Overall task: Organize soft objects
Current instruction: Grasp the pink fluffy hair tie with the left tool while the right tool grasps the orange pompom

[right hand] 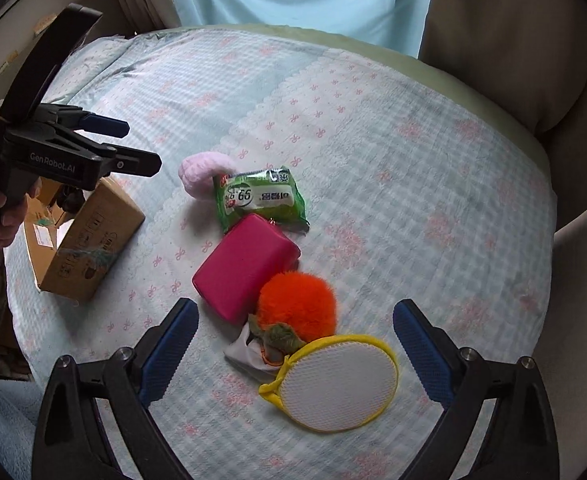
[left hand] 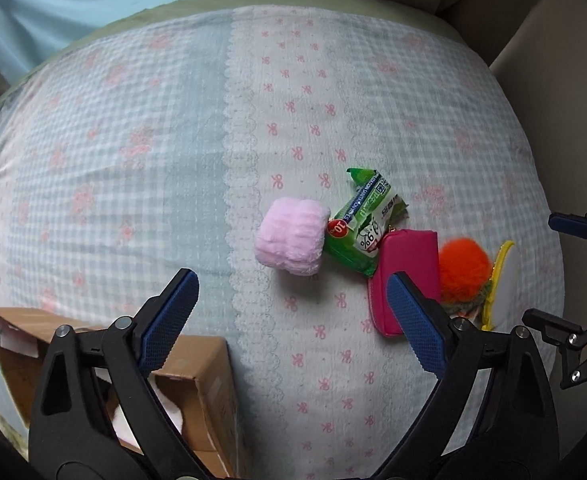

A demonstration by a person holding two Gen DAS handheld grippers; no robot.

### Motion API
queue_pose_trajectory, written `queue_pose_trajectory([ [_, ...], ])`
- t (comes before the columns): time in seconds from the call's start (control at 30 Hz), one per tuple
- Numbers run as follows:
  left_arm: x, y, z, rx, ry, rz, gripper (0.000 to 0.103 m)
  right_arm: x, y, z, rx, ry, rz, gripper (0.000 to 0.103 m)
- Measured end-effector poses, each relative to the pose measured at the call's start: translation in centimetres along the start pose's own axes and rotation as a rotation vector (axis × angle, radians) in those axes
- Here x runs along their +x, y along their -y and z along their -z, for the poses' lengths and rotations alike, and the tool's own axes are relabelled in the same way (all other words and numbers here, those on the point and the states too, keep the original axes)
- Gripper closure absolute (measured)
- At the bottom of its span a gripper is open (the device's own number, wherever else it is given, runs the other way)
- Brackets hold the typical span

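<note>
Both claws spread wide and empty: left gripper point(left hand: 293, 312) above bedspread point(left hand: 133, 160), right gripper point(right hand: 295, 344) over orange pompom point(right hand: 297, 300).

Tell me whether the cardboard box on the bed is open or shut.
Open. The cardboard box has its flaps folded outward in the right wrist view, and the left wrist view looks into its open top, with something pale inside that cannot be identified.

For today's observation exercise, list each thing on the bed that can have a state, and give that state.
Cardboard box: flaps open.
Green wipes pack: sealed, lying flat, touching the pouch.
Magenta pouch: zipped shut, lying flat.
Pink fluffy roll: rolled up, against the wipes pack.
Orange pompom: loose on the bed, touching the pouch.
Yellow-rimmed mesh pad: lying flat.
Left gripper: open, empty.
Right gripper: open, empty.
</note>
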State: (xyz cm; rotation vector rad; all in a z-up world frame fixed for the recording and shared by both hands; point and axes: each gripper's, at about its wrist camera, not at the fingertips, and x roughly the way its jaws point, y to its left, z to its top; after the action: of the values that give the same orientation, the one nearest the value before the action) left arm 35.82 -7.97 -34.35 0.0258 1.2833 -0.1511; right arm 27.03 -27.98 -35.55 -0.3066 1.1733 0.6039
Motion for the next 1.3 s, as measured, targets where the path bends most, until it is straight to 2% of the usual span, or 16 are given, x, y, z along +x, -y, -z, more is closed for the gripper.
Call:
queue_pose_trajectory([
  [0.1,2.4,-0.3,-0.6,0.024,-0.044,0.012,0.011,3.3,0.6,0.1,-0.027,-0.066,-0.029,0.007],
  [0.13,3.1,-0.3,-0.7,0.034,-0.056,0.01,0.011,4.2,0.6,0.2,-0.039,-0.086,-0.038,0.012],
  [0.2,4.4,-0.5,-1.0,0.046,-0.085,0.006,0.011,6.1,0.9,0.2,-0.062,-0.131,-0.053,0.013],
  [0.3,6.0,-1.3,-1.4,0.032,-0.127,0.019,0.011,8.3,1.2,0.2,-0.101,-0.18,-0.066,0.015],
  [0.37,6.8,-1.6,-1.7,0.027,-0.139,0.022,0.012,9.5,1.4,0.1,-0.119,-0.214,-0.093,0.023],
  [0.47,7.7,-1.9,-2.2,0.037,-0.151,0.029,0.025,11.0,1.6,-0.2,-0.14,-0.254,-0.129,0.034],
  [0.53,8.3,-1.8,-2.4,0.05,-0.159,0.035,0.027,11.7,1.7,-0.4,-0.148,-0.269,-0.15,0.04],
  [0.67,9.5,-1.7,-2.7,0.056,-0.181,0.077,0.059,12.4,1.6,-1.1,-0.168,-0.277,-0.164,0.053],
  [0.77,9.8,-1.8,-2.6,0.055,-0.176,0.093,0.061,12.4,1.7,-1.5,-0.176,-0.277,-0.164,0.069],
  [1.0,8.9,-2.5,-2.4,0.053,-0.151,0.096,0.063,12.0,1.6,-2.5,-0.176,-0.258,-0.157,0.077],
  [1.3,6.2,-3.4,-2.4,0.027,-0.122,0.083,0.063,10.5,2.5,-4.1,-0.101,-0.2,-0.135,0.088],
])
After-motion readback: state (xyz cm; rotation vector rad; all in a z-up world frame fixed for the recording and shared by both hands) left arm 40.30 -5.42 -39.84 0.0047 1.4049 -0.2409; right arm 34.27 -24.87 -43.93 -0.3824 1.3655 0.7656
